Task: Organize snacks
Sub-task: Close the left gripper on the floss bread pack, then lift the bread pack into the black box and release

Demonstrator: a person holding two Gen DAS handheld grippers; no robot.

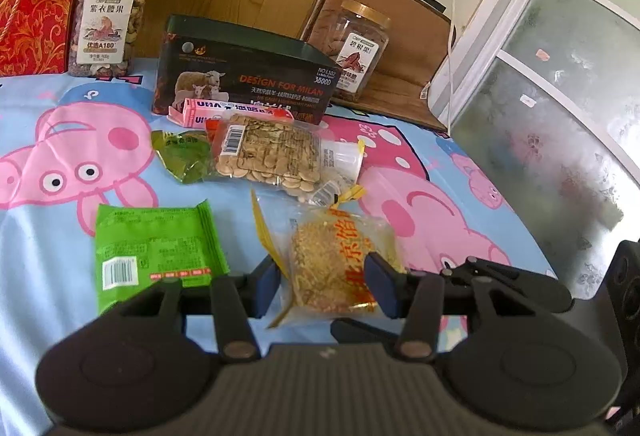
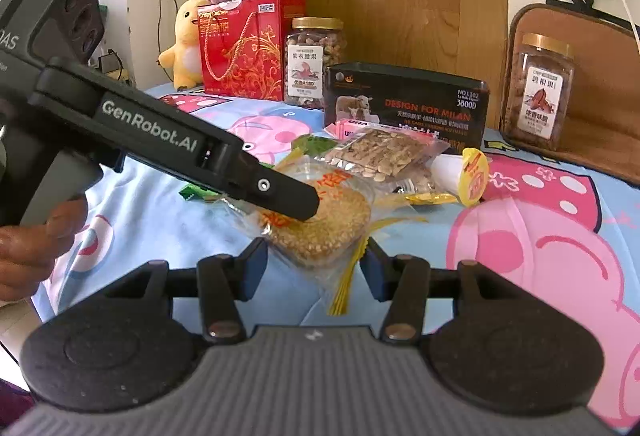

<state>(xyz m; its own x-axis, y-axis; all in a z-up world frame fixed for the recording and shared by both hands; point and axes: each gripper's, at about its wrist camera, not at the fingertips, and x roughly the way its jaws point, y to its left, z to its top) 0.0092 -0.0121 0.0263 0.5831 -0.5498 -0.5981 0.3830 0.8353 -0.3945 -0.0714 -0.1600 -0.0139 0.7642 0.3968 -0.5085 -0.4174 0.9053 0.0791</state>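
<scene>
Snacks lie scattered on the tabletop [image 1: 48, 236] with its cartoon pig cloth, and the one in hand at this step seems to be the sesame cake packet [image 1: 336, 268], a clear wrapper with orange print lying nearest both cameras. The left claw [image 1: 322, 282] is spread wide with its blue pads either side of the packet, not yet pinching it; from the right wrist view its tip rests at or just above the packet's top, contact unclear. The right claw [image 2: 314, 268] is likewise released, straddling the packet's near edge. Just beyond lie a seed packet [image 1: 268, 155], a green wrapper [image 1: 154, 252], a pink candy box [image 1: 224, 111] and a dark tin [image 1: 244, 75], with two nut jars [image 1: 110, 15] at the back. Next, one claw likely needs to clench on the packet's body rather than its slippery crinkled seam, then lift it toward the others.
</scene>
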